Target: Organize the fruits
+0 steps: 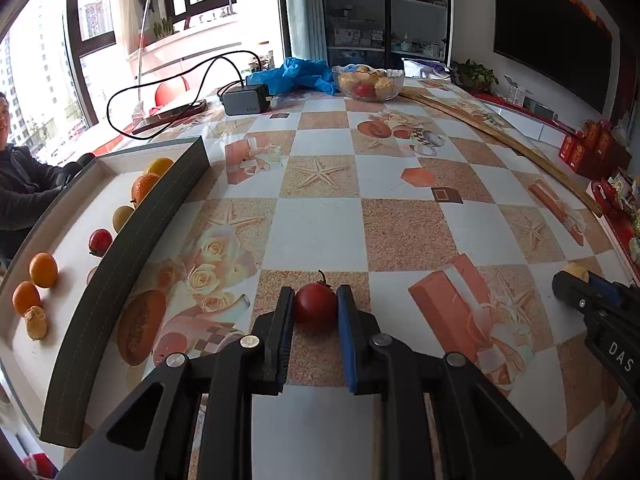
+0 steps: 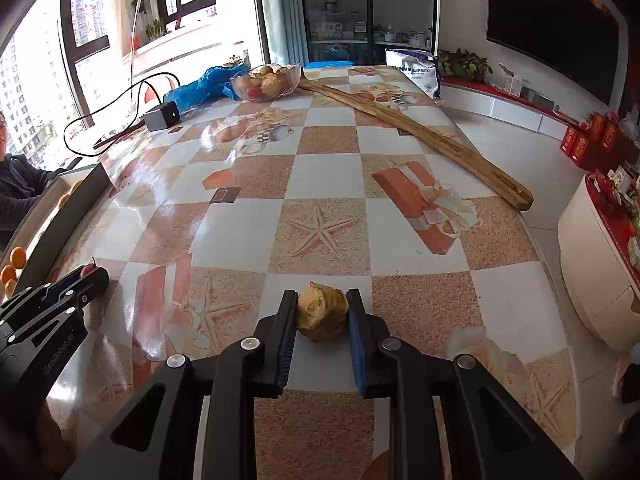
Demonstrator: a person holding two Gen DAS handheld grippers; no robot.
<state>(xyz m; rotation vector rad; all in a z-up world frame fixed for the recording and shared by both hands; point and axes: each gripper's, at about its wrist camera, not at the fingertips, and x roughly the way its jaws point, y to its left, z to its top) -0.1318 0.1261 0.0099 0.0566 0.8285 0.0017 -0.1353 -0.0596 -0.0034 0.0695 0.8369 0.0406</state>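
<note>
The left tool (image 1: 316, 312) has its two fingers pressed against the sides of a red fruit (image 1: 315, 305) with a short dark stem, nearly closed on it, above the table (image 1: 320, 220). Whether the fruit rests on the patterned cloth or hangs just over it cannot be told. In the right wrist view the same tool (image 2: 90, 274) shows at the far left, with a bit of red between its tips.

The right tool (image 2: 322, 316) grips a lumpy tan fruit (image 2: 322, 311) in the same way, pads touching both of its sides, over a pale square of the cloth. From the left wrist view this tool (image 1: 576, 280) appears at the right edge with the tan fruit (image 1: 576, 271) at its tip.

To the left lies a shallow tray (image 1: 132, 248) with a dark outer wall and a white floor. Along its near wall sit a yellow fruit (image 1: 159, 166), an orange (image 1: 145, 186), a pale fruit (image 1: 122, 217) and another red fruit (image 1: 100, 241). Further in, two oranges (image 1: 43, 270) lie close together, with a tan lumpy fruit (image 1: 36, 322) just beside them.

At the far end of the table stands a glass bowl (image 1: 370, 82) with more fruit, a blue bag (image 1: 296, 74) beside it, and a grey charger (image 1: 246, 99) with a black cable. A long wooden board (image 2: 416, 136) runs along the right side. A person (image 1: 20, 184) sits beyond the tray.
</note>
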